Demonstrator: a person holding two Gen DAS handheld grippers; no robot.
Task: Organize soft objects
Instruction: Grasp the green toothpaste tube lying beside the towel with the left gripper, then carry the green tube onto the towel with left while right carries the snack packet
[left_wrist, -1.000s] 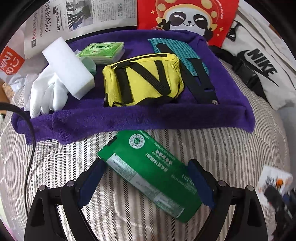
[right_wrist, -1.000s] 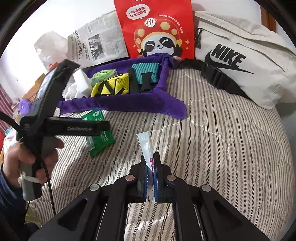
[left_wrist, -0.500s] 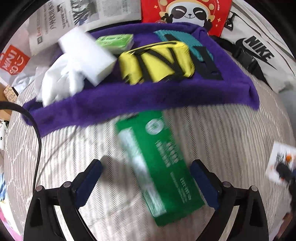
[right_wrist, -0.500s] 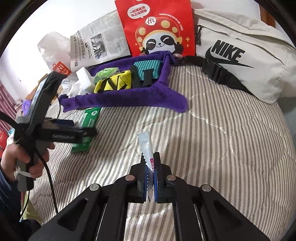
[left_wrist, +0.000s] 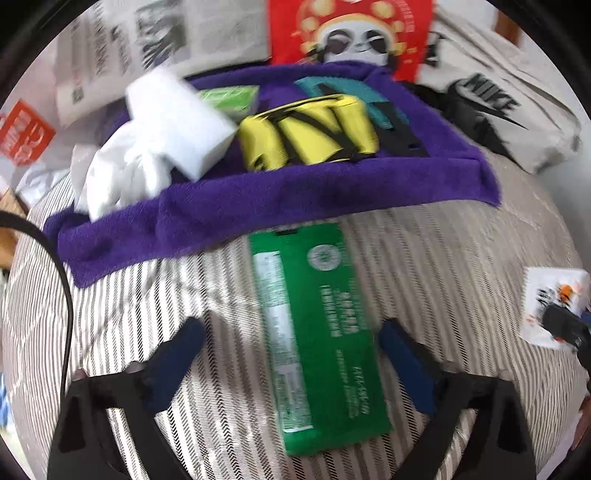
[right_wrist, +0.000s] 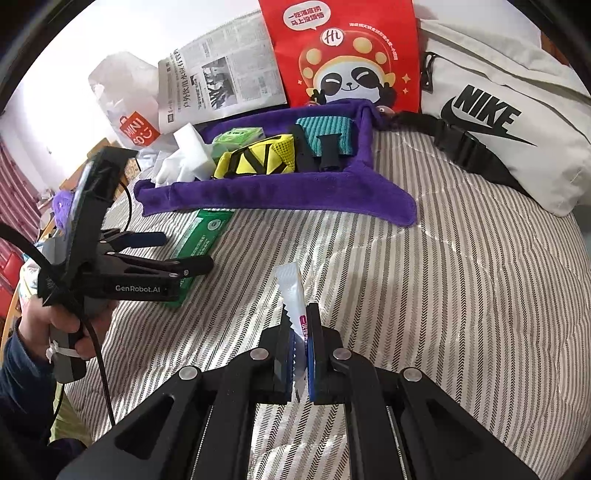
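Up at the back, a red panda bag stands upright with a newspaper leaning just beside it. A white Nike waist bag lies on the striped bedspread, and a white Miniso bag sits beside the newspaper.

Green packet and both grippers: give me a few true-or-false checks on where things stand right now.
1. The left gripper is shut on the green packet. False: its fingers stand wide apart either side of the packet, which lies flat on the striped bedcover.
2. The right gripper is shut on a small white sachet. True.
3. The green packet lies inside the purple towel tray. False: it lies on the bedcover just in front of the tray.
4. The yellow pouch sits in the tray. True.
5. The white sponge block rests on the Nike bag. False: it is at the tray's left end, beside the white glove.
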